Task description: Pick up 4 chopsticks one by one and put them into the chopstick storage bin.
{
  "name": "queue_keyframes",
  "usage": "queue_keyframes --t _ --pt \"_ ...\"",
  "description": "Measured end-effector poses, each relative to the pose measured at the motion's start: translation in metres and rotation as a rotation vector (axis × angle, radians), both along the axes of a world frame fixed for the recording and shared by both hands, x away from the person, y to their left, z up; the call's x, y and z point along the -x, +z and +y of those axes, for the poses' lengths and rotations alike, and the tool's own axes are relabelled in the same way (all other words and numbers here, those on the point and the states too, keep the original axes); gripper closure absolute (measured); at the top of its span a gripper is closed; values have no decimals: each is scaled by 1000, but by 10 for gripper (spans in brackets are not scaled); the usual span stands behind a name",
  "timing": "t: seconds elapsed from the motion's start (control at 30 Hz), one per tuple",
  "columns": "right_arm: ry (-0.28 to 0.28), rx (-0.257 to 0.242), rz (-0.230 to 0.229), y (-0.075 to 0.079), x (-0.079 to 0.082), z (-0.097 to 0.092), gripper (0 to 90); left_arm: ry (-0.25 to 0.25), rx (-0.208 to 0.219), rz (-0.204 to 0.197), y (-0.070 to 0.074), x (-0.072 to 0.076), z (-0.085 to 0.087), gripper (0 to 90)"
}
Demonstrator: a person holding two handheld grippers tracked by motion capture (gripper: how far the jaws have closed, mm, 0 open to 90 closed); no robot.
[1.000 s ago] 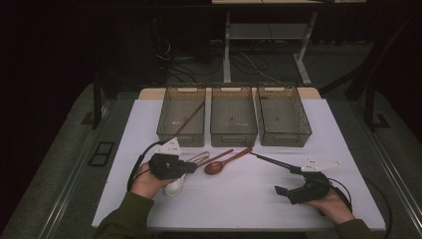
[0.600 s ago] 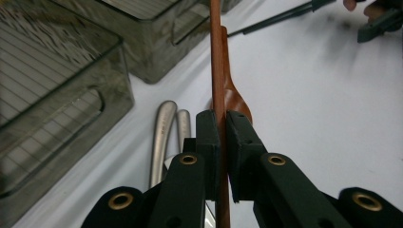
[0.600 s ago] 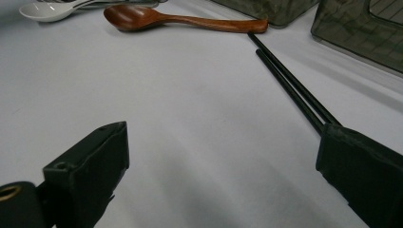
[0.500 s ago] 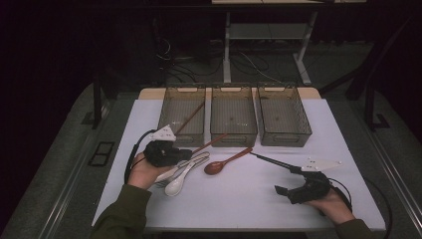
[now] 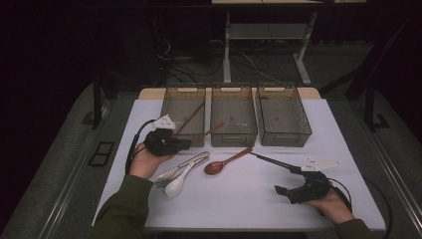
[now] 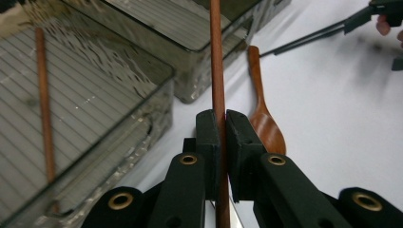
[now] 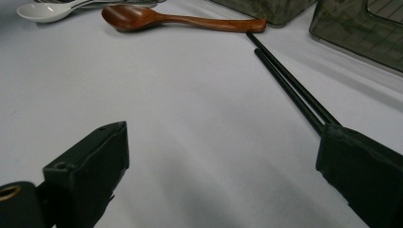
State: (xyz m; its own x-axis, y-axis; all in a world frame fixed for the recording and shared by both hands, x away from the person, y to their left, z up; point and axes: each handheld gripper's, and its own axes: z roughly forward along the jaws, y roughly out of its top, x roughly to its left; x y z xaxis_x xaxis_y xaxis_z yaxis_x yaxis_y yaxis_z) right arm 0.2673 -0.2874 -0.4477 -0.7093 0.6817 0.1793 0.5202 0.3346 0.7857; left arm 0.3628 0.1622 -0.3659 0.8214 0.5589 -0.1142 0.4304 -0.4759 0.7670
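A white table [image 5: 239,209] stands in a dark room, grey floor on both sides and a metal frame with loose cables behind its far edge. Three clear bins sit in a row along the far edge: the left bin [image 5: 171,99] holds one brown chopstick [image 5: 191,117] leaning corner to corner, while the middle bin [image 5: 234,134] and right bin [image 5: 283,137] look empty.

The left gripper [image 5: 189,143] hovers near the front wall of the left bin, its jaws clamped on a second brown chopstick [image 6: 217,71] that points toward the gap between the left and middle bins. The right gripper [image 5: 286,180] rests near the near right corner with its jaws spread wide, nothing between them; a pair of black chopsticks [image 7: 285,80] lies on the table touching its far jaw.

A wooden spoon [image 5: 226,162] lies mid-table, just in front of the middle bin. A white spoon [image 5: 176,185] and metal cutlery [image 5: 191,160] lie below the left hand [image 5: 144,162], partly covered by it, so the pieces are hard to count. The near middle and the far right of the table are bare.
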Motion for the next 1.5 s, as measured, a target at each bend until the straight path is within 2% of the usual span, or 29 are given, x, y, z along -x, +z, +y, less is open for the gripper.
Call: queue_keyframes --t 0.13,0.17,0.2,0.7,1.13,1.5 --pt "-3 -3 16 0 1 0 37 13 -7 -8 6 -6 0 834" --pt "4 4 -8 0 -1 0 37 16 -13 -7 8 -8 0 834" --pt "1 3 5 0 0 0 37 20 -13 -7 9 -10 -1 834" --pt "-2 0 1 0 0 0 37 68 -41 -3 18 -36 -4 834" --pt "-1 0 1 0 0 0 37 152 -46 14 22 -69 -4 834" --pt "0 -2 0 0 0 -1 37 236 -36 34 18 -102 -5 834"
